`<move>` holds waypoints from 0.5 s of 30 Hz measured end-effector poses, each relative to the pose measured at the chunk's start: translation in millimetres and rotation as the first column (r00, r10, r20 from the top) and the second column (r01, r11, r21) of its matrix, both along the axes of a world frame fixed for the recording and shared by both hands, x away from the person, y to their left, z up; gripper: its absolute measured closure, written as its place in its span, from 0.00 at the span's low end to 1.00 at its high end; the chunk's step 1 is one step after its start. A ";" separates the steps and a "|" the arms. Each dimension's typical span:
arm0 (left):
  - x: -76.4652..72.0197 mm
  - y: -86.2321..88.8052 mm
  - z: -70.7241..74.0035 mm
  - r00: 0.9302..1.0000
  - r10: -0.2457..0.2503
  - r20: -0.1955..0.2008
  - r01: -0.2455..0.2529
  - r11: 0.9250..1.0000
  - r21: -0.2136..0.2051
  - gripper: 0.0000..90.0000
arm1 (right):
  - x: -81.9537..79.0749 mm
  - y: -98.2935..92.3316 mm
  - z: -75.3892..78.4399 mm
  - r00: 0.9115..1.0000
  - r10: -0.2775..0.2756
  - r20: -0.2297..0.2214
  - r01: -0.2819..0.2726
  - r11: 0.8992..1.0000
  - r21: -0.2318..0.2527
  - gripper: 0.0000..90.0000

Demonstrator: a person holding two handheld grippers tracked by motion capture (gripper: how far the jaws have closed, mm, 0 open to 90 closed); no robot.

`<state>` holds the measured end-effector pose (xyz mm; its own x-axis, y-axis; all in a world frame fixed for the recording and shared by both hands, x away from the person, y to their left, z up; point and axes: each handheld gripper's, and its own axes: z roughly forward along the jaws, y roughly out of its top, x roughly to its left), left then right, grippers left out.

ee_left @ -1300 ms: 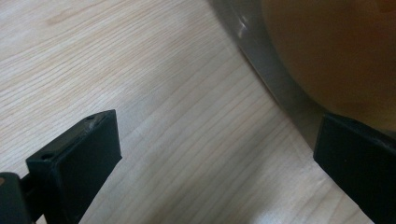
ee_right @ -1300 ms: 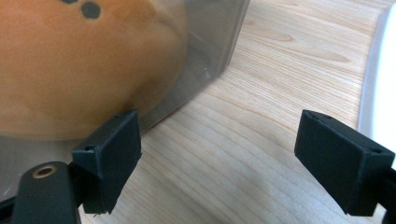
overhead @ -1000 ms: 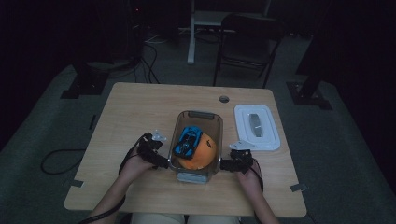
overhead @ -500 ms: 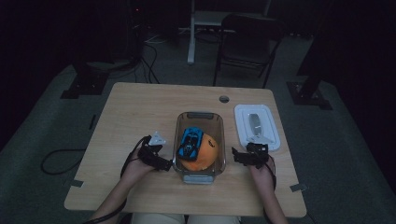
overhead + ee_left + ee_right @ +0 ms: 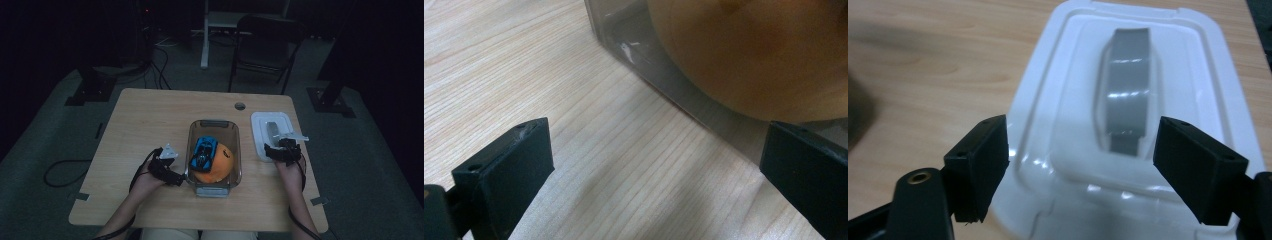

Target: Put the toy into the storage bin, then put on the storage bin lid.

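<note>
Right tongs hover, jaws apart, over white lid.

White plastic lid with a grey handle strip, lying flat, top side up, on the table's right part, just beside the clear open container holding toys

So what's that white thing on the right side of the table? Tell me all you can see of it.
It looks like a white plastic lid with rounded corners, a stepped rim and a glossy surface. A grey handle runs along its raised middle. It lies flat on the wooden table, right of the clear container and apart from it. The right gripper hovers at its near end, jaws open either side of the handle.
</note>
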<state>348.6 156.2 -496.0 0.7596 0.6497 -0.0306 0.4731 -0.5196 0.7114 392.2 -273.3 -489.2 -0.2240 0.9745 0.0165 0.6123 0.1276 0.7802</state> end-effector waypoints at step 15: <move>1.6 0.4 -3.8 1.000 0.003 0.019 -0.003 1.000 -0.011 0.01 | 49.7 -7.0 -17.6 0.994 -0.073 -0.082 0.071 0.997 -0.023 0.27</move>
